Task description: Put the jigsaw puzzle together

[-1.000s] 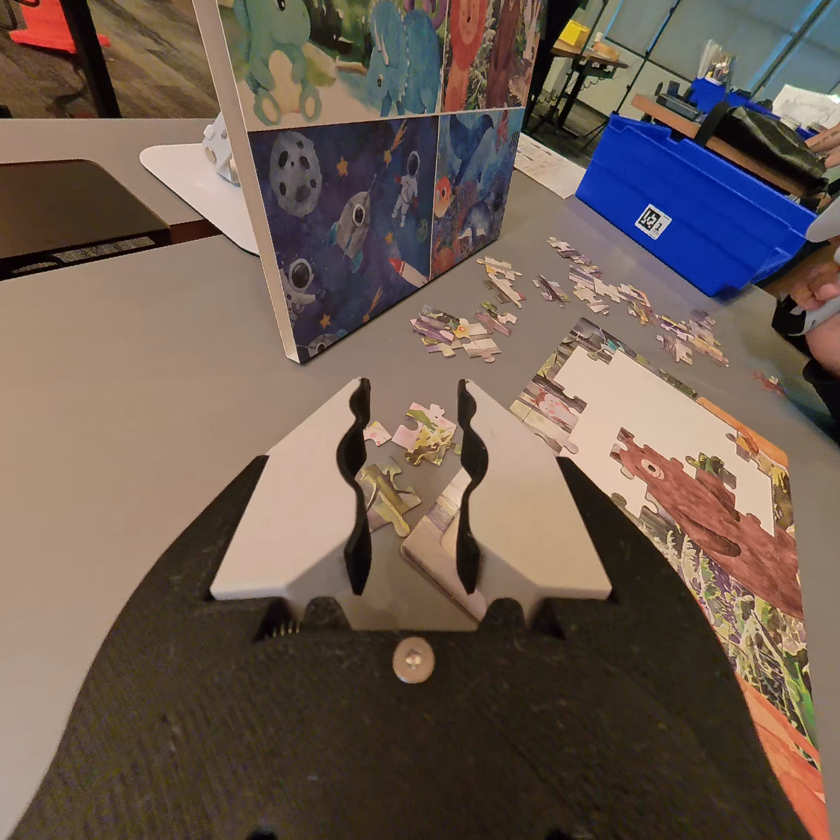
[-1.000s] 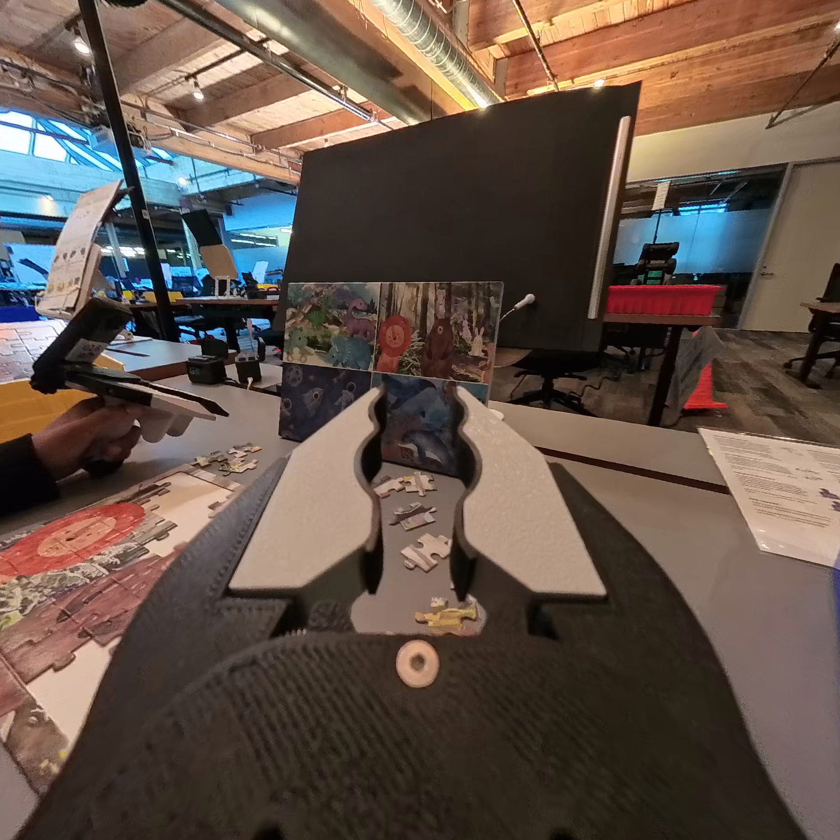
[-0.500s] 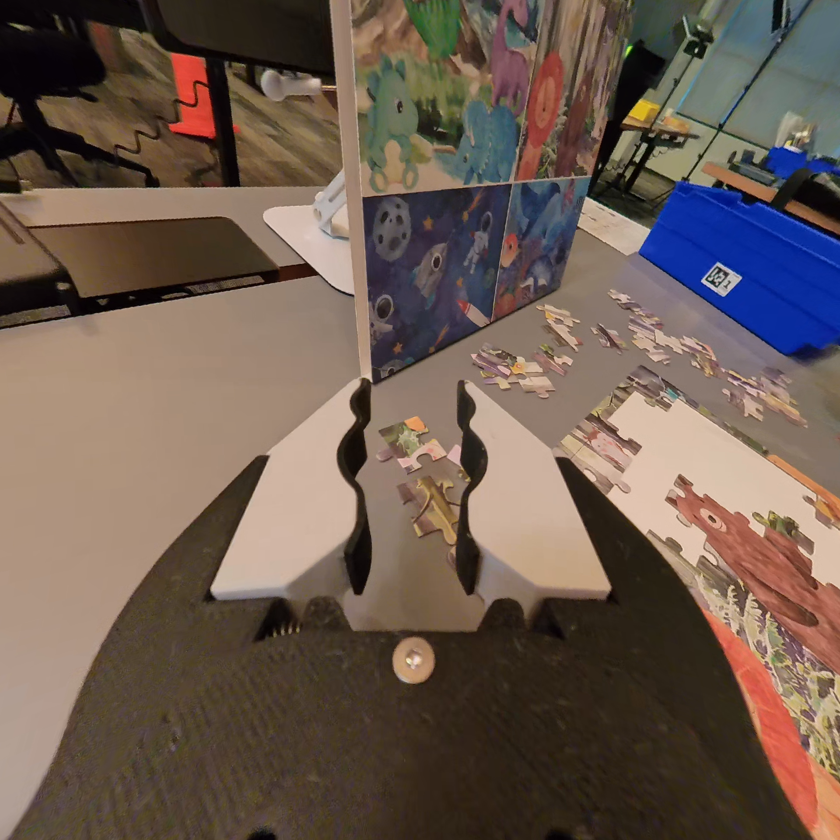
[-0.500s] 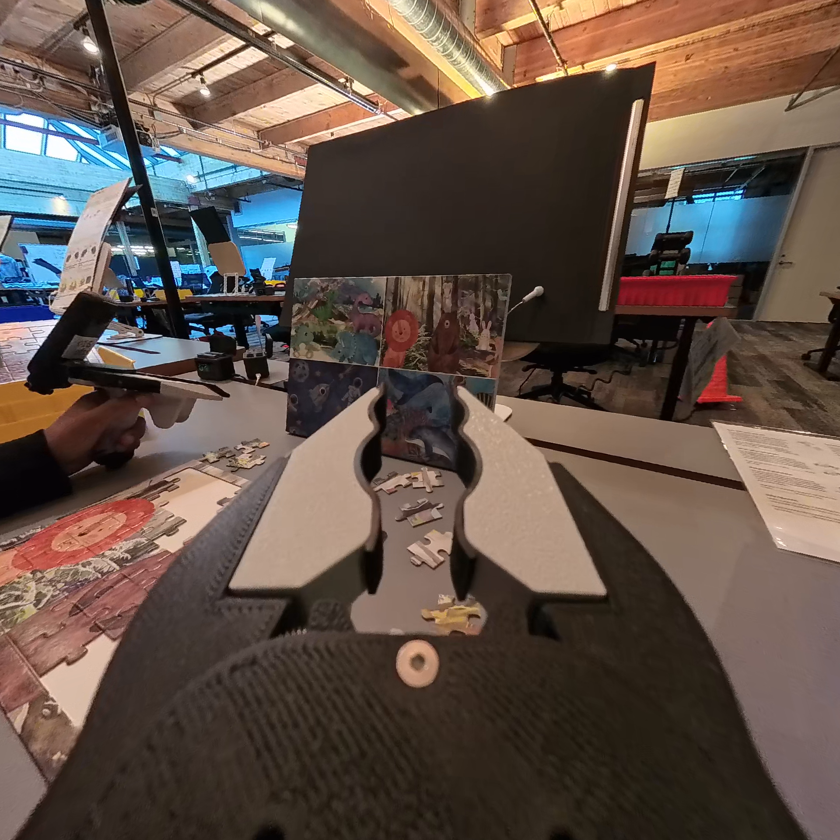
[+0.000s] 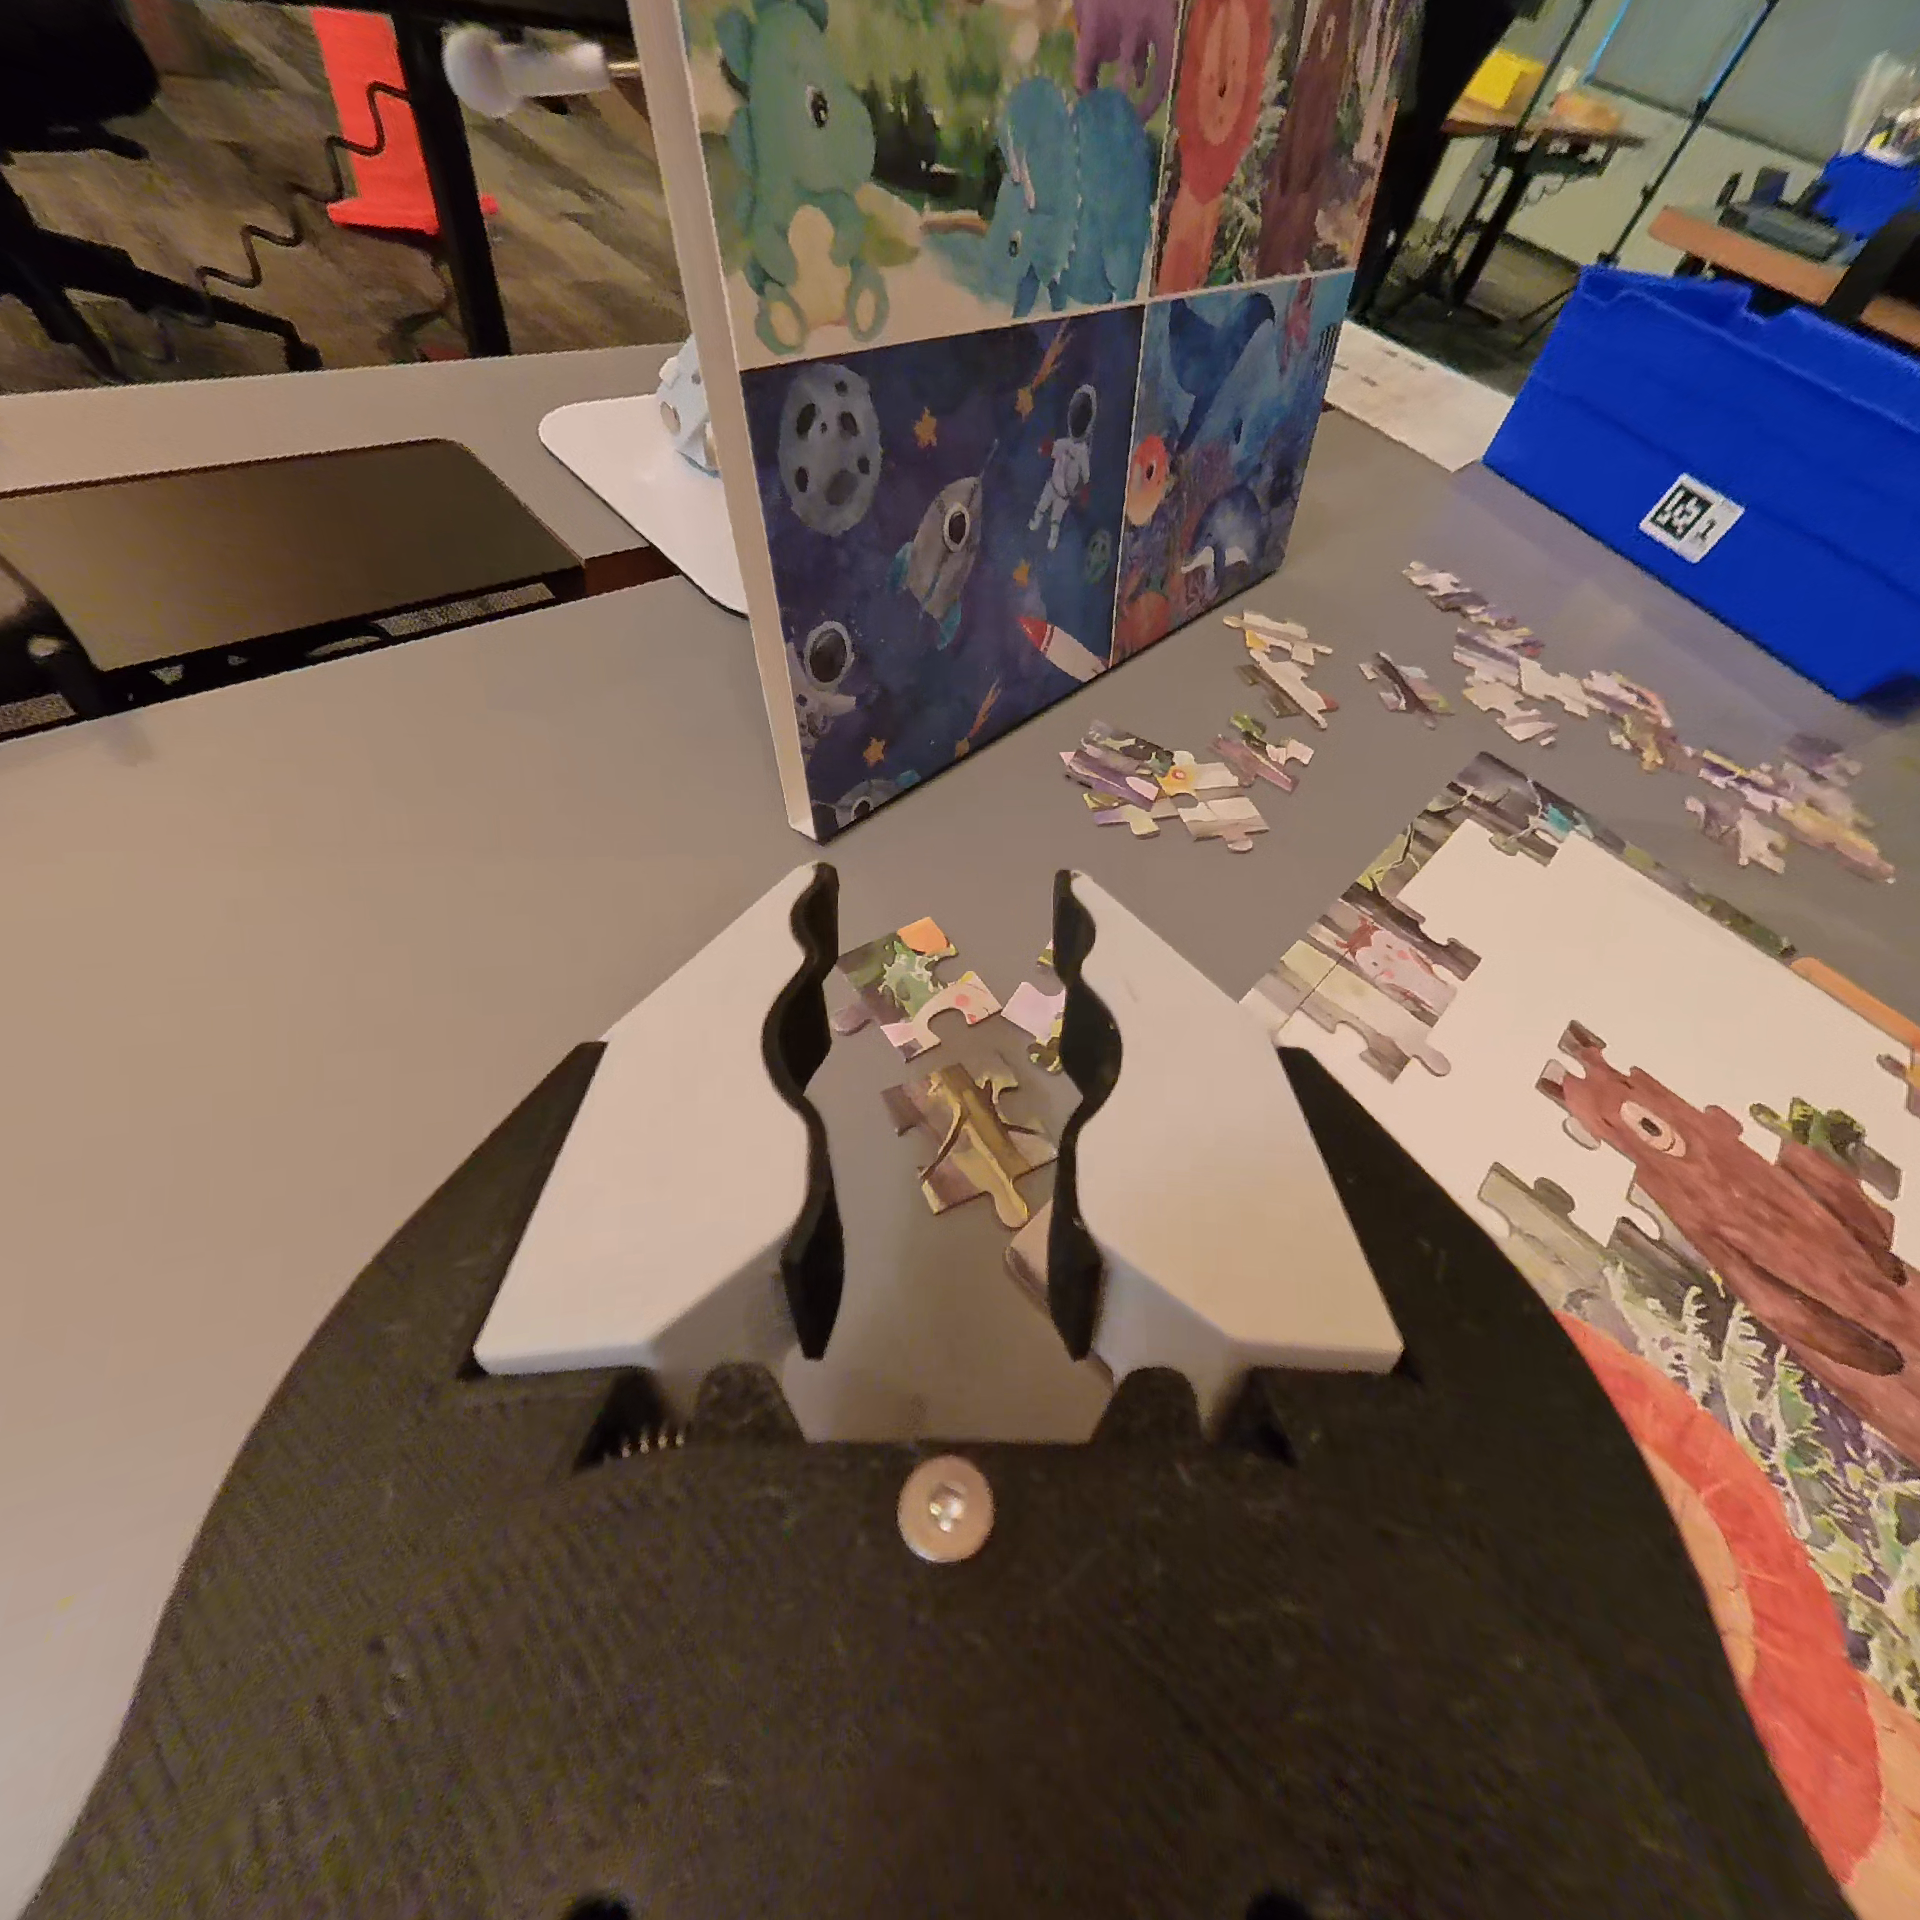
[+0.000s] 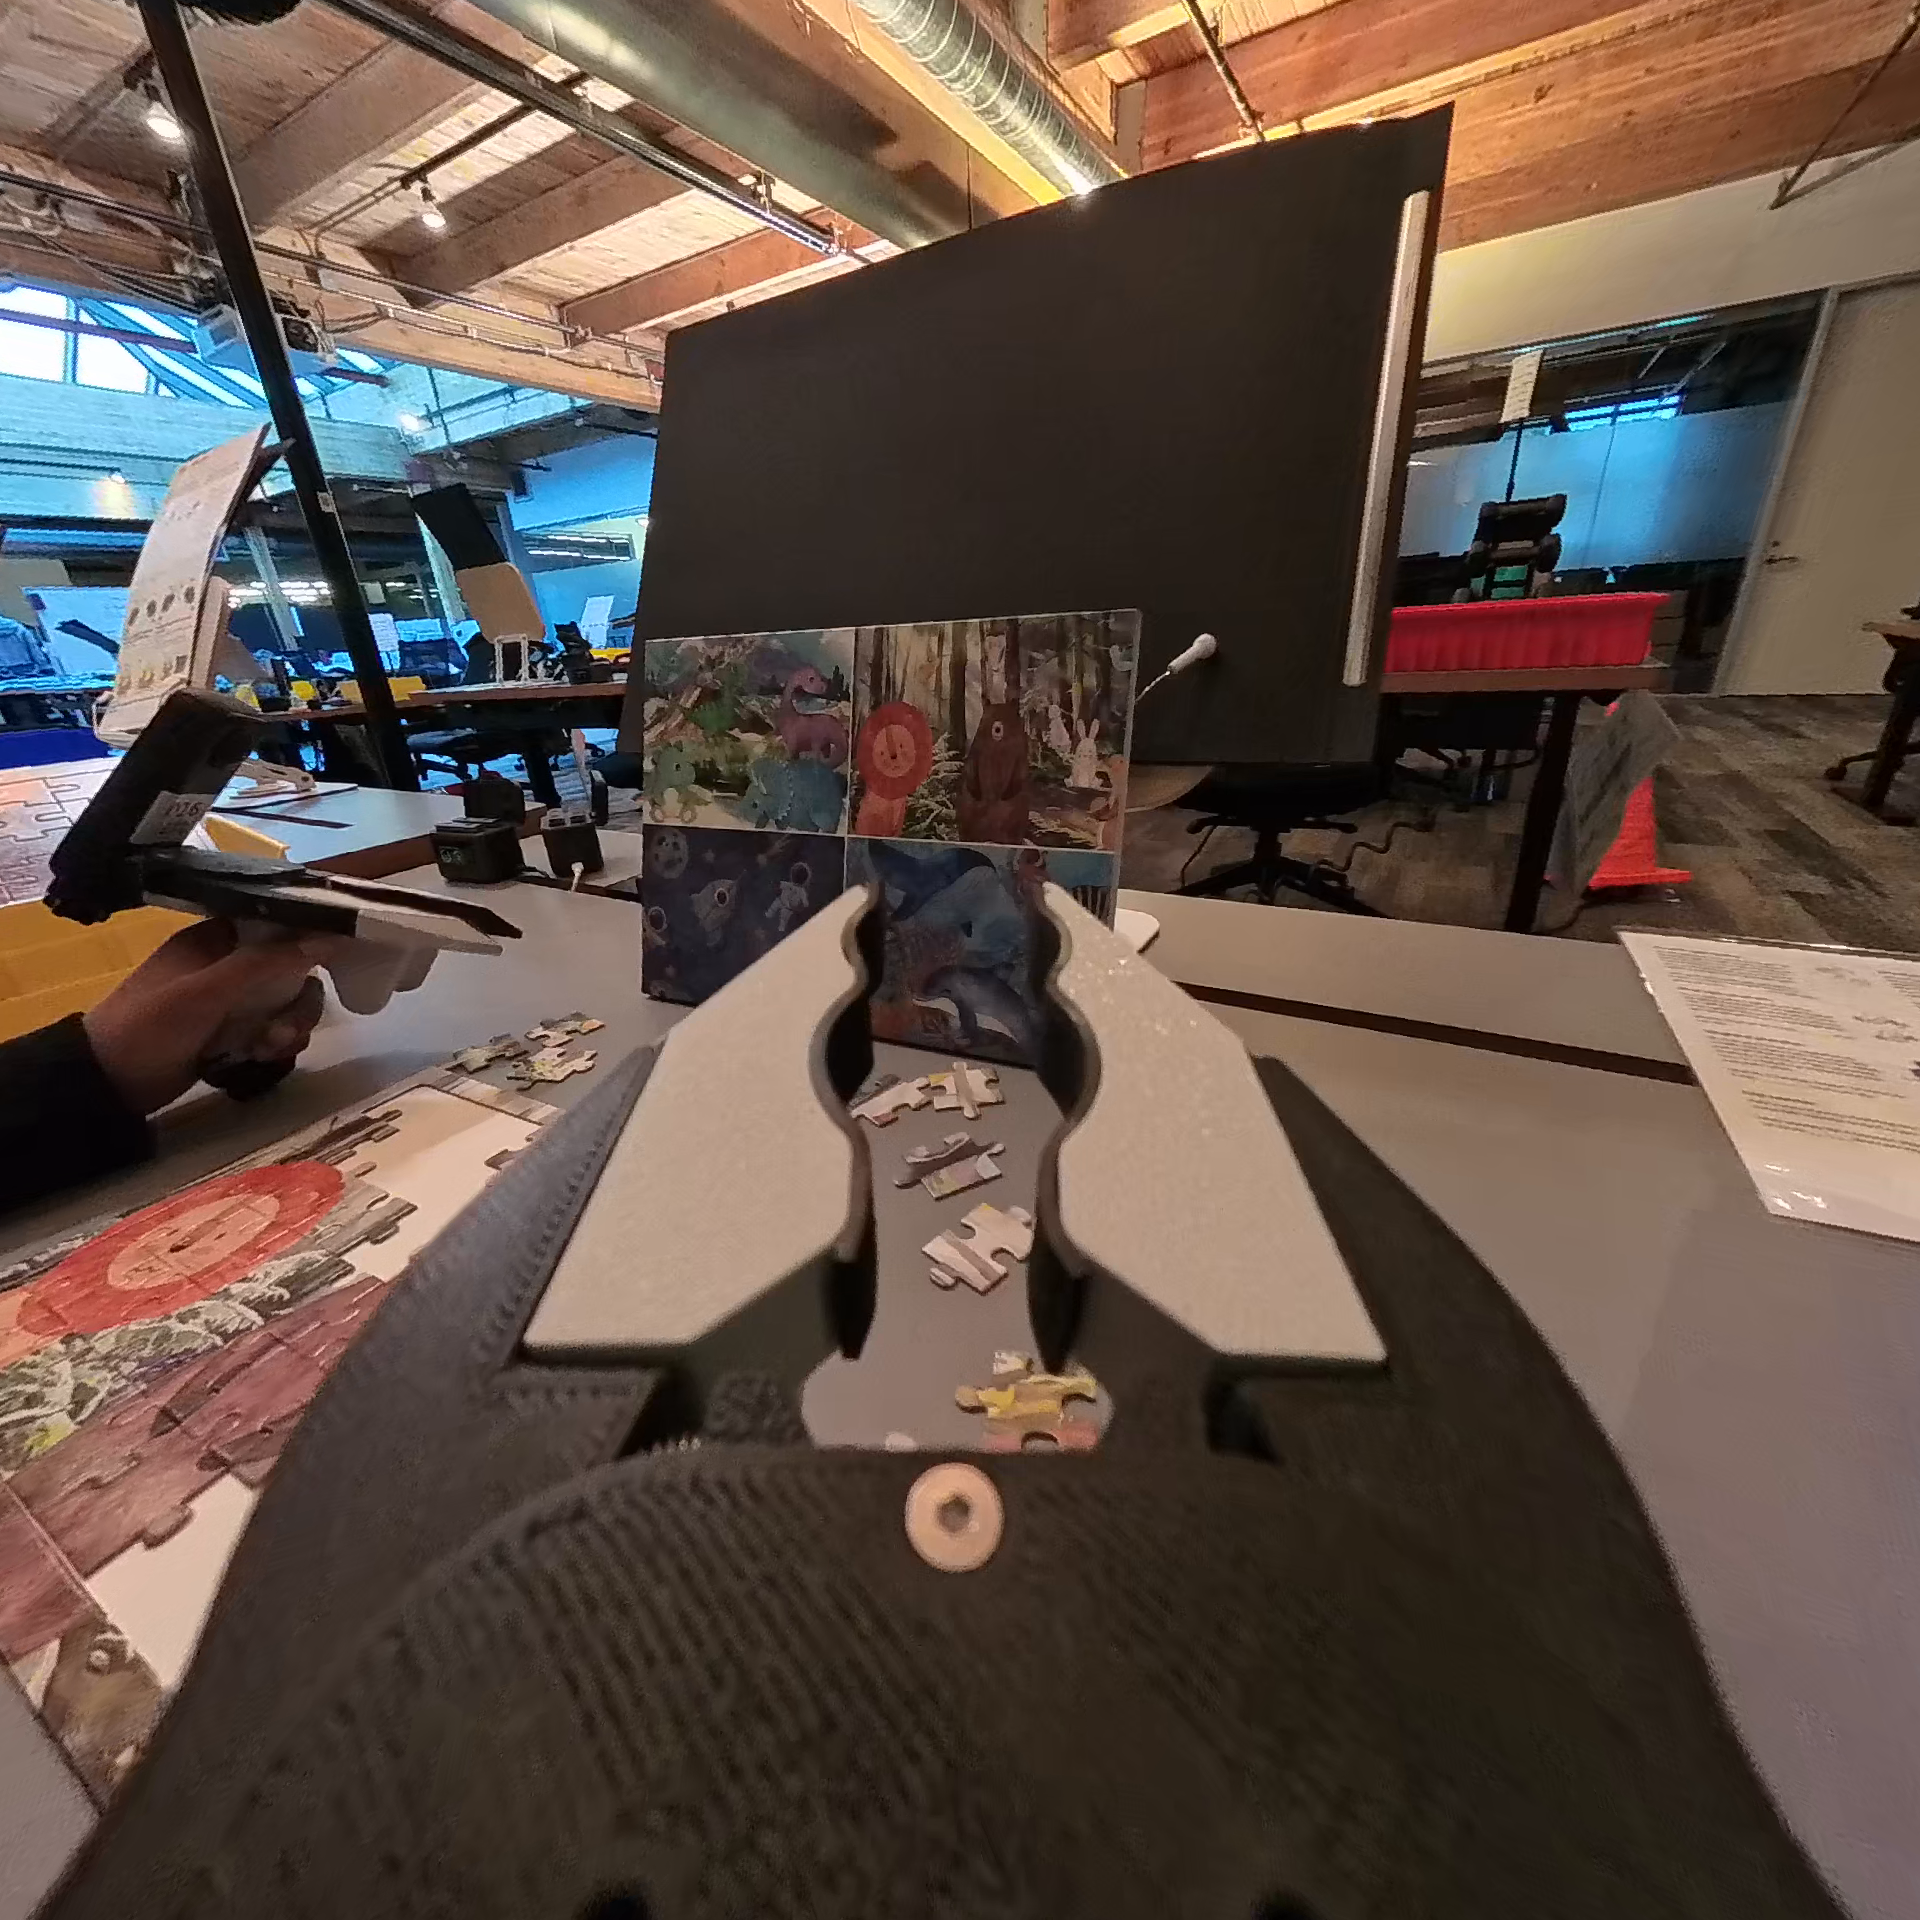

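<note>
Left gripper (image 5: 943, 883) open, empty, above olive loose piece (image 5: 977, 1143) on table (image 5: 416, 831); right gripper (image 6: 951, 925) open, idle. Partly built puzzle (image 5: 1714, 1195) lies right. Lower squarely, pinch 1 piece only.

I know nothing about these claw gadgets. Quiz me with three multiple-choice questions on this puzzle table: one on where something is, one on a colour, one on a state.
1. The picture box stands:
A. upright on the table
B. flat on the puzzle
C. inside the bin

2. The bin is:
A. green
B. blue
C. white

3. The left claw is:
A. gripping a piece
B. open, holding nothing
C. out of view

Key: 1 A, its lower edge rests on the grey table. 2 B, its walls are plain blue. 3 B, loose pieces lie on the table between the parted fingers.
</note>
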### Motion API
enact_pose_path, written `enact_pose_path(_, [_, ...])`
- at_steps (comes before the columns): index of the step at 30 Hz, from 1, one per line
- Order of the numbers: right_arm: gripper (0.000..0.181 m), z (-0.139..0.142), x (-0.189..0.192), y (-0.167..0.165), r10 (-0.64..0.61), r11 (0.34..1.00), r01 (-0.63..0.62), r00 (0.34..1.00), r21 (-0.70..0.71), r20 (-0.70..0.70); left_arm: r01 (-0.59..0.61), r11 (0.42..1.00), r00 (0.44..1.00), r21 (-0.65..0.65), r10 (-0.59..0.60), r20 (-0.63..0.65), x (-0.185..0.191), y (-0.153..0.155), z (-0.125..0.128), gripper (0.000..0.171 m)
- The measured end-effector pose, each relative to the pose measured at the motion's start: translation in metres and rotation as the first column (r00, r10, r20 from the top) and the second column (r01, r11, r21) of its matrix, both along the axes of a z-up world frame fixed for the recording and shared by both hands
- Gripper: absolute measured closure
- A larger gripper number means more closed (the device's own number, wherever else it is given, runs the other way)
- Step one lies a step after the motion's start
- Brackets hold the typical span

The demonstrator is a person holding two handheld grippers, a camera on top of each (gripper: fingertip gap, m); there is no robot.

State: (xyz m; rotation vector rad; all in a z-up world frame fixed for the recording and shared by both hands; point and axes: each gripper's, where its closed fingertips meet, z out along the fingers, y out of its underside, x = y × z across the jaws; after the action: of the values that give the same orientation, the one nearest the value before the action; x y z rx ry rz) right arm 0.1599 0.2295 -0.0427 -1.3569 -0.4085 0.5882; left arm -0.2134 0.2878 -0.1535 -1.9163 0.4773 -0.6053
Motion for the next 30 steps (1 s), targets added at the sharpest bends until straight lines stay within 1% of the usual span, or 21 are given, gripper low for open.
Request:
enact_pose_path(7, [0.157, 0.002, 0.0, -0.002, 0.015, 1.0, -0.015, 1.0, 0.001, -0.023, 0.061, 0.998, 0.998, -0.013, -0.061, -0.026, 0.012, -0.005, -0.004, 0.129])
enact_pose_path(19, [0.157, 0.002, -0.001, -0.002, 0.025, 1.0, -0.025, 0.999, -0.006, -0.038, 0.087, 0.996, 0.987, -0.016, -0.089, -0.137, 0.021, -0.007, -0.013, 0.129])
enact_pose_path(26, [0.157, 0.0, -0.002, -0.002, 0.033, 0.999, -0.033, 0.999, -0.015, -0.037, 0.101, 0.995, 0.971, -0.022, -0.103, -0.216, 0.026, -0.009, -0.021, 0.128])
enact_pose_path(30, [0.158, 0.0, -0.003, -0.001, 0.035, 0.999, -0.036, 0.999, -0.017, -0.036, 0.099, 0.995, 0.973, -0.024, -0.102, -0.206, 0.026, -0.009, -0.02, 0.128])
